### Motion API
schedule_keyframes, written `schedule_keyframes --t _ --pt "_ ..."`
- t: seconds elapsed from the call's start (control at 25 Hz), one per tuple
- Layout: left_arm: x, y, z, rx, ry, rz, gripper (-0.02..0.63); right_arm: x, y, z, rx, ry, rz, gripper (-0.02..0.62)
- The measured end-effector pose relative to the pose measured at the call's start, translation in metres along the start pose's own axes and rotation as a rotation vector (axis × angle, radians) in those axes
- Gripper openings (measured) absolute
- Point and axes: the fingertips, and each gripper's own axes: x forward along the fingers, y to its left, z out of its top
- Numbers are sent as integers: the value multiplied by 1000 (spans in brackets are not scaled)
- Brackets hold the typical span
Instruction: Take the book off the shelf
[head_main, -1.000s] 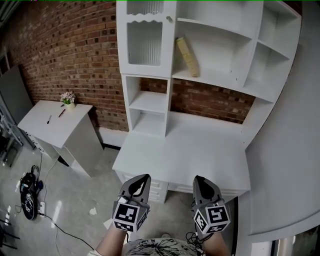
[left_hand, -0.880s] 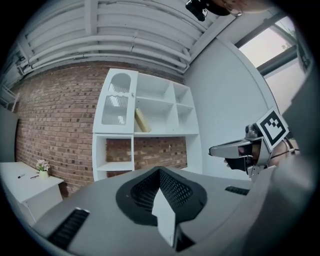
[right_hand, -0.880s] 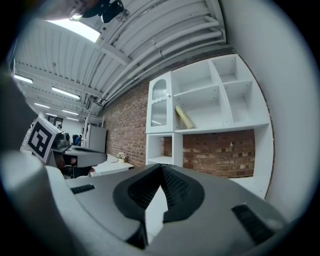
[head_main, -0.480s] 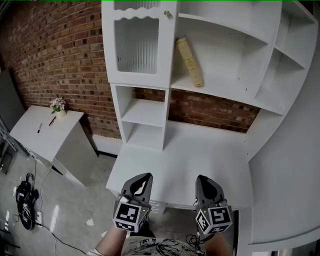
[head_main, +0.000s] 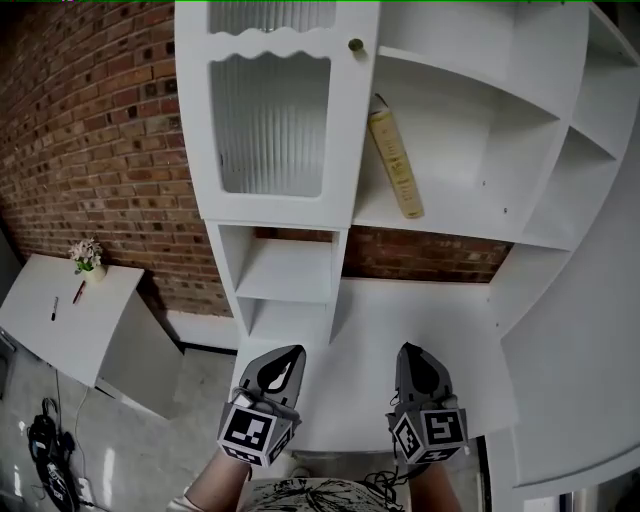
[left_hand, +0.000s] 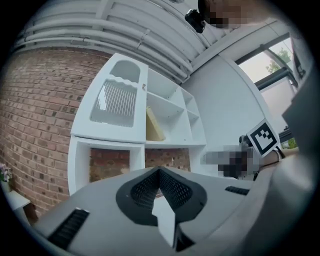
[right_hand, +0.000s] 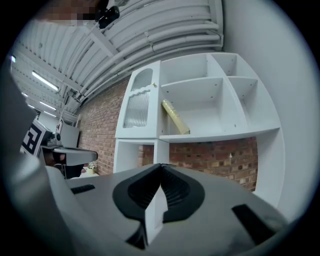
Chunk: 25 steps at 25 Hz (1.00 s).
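Observation:
A yellow book (head_main: 396, 163) leans tilted against the left wall of an open compartment in the white shelf unit (head_main: 470, 225); it also shows as the book (left_hand: 154, 126) and the book (right_hand: 175, 117) in the gripper views. My left gripper (head_main: 281, 364) and right gripper (head_main: 415, 362) hang side by side over the front of the white desk (head_main: 420, 330), well below and short of the book. Both are shut with nothing between the jaws and point level at the shelf unit.
A cabinet door with ribbed glass (head_main: 270, 120) and a round knob (head_main: 355, 45) sits left of the book. Open cubbies (head_main: 288, 272) lie beneath it, a brick wall (head_main: 90, 150) behind. A low white side table (head_main: 60, 310) with a small flower pot (head_main: 87, 256) stands at left.
Both grippers and the head have moved forward toward the shelf unit; the book and cabinet now look larger and nearer. The jaws stay shut.

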Motion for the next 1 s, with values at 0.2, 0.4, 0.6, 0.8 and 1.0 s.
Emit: schedule_keyframes --t 0.2,0.4,0.6,0.8,1.0 --pt "27 27 -1 30 32 -10 11 37 5 10 -66 0 -13 8" --pt "50 39 1 39 32 6 11 64 -4 30 -96 -28 -3 8" --pt "73 43 8 39 29 14 11 95 -22 62 -120 -68 -22 8" --pt "93 39 15 67 31 7 12 126 -33 111 -157 -132 -26 125" --pt "107 39 20 78 28 3 12 166 -52 156 -264 -144 -73 279"
